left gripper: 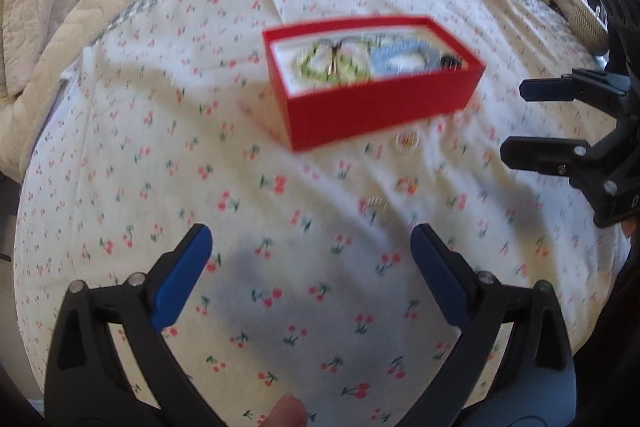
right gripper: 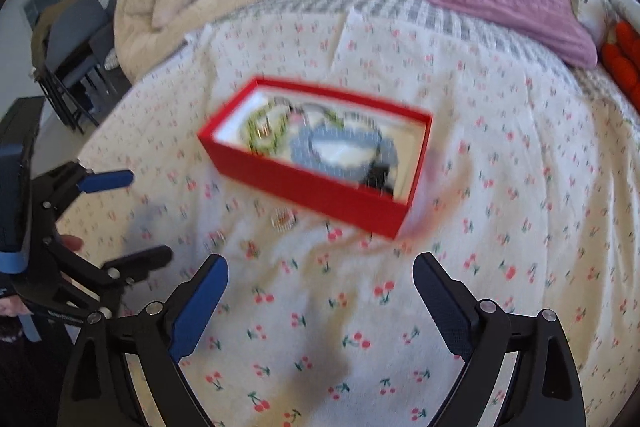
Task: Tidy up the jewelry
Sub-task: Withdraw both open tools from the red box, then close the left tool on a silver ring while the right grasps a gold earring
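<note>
The red box (left gripper: pixel 376 83) sits on the bed (left gripper: pixel 120 187), already holding bracelets. Small clear pieces (left gripper: pixel 406 143) lie loose on the sheet beside it. Left gripper (left gripper: pixel 312 267) and right gripper (right gripper: pixel 320 291) hover spread, empty.

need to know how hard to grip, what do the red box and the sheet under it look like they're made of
Red box: looks like rigid cardboard with a matte red finish; flat walls, crisp corners, thin rim, no shine. The frames are blurred, so plastic can't be fully ruled out.

Sheet: soft woven fabric, probably cotton, matte white with a cherry print; it shows creases and folds around the box.
</note>
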Motion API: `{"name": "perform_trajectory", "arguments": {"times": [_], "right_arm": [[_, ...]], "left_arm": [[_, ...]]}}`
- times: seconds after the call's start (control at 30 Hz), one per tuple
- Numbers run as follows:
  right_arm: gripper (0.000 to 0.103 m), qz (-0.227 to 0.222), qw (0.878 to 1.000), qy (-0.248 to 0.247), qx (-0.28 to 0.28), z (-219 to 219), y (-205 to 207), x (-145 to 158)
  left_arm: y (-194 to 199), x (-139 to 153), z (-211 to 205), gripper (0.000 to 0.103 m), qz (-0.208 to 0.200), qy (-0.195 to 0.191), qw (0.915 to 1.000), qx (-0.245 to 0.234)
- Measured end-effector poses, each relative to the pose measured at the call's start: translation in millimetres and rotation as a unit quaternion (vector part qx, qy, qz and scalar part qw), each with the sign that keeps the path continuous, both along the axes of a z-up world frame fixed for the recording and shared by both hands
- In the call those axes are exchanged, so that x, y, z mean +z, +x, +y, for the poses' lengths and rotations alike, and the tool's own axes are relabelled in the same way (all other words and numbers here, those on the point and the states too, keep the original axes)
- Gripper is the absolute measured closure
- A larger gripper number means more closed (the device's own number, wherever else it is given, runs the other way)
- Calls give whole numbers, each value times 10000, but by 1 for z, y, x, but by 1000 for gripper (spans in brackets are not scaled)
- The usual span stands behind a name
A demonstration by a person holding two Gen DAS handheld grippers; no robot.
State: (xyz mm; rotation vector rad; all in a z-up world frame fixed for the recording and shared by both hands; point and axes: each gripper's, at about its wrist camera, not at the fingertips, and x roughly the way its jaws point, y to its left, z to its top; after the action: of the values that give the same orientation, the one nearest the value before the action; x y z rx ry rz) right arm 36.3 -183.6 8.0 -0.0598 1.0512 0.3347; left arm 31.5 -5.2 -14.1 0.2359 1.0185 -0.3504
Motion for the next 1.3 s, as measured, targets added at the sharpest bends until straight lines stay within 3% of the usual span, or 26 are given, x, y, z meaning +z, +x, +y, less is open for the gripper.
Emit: {"name": "perform_trajectory", "arguments": {"times": [0.43,0.63,0.77,0.83,1.03,1.3], "right_arm": [[8,426,9983,-377,161,5,-5,-43],[8,560,9967,-556,183,5,-7,-58],[7,513,9965,-618,237,4,-9,-63],[0,507,9964,-640,233,4,-11,-65],[0,381,9960,-772,248,6,-17,-69],[0,330,9966,-703,291,7,-15,-65]], "left_arm": [[-6,-25,-4,4,116,265,9994,-202],[2,-23,-8,5,147,28,9995,-289],[4,-21,-11,20,131,-310,9979,-546],[5,-23,-14,27,159,-412,9968,-673],[7,-25,-23,48,204,-539,9935,-980],[10,-28,-32,54,302,-587,9901,-1236]]}}
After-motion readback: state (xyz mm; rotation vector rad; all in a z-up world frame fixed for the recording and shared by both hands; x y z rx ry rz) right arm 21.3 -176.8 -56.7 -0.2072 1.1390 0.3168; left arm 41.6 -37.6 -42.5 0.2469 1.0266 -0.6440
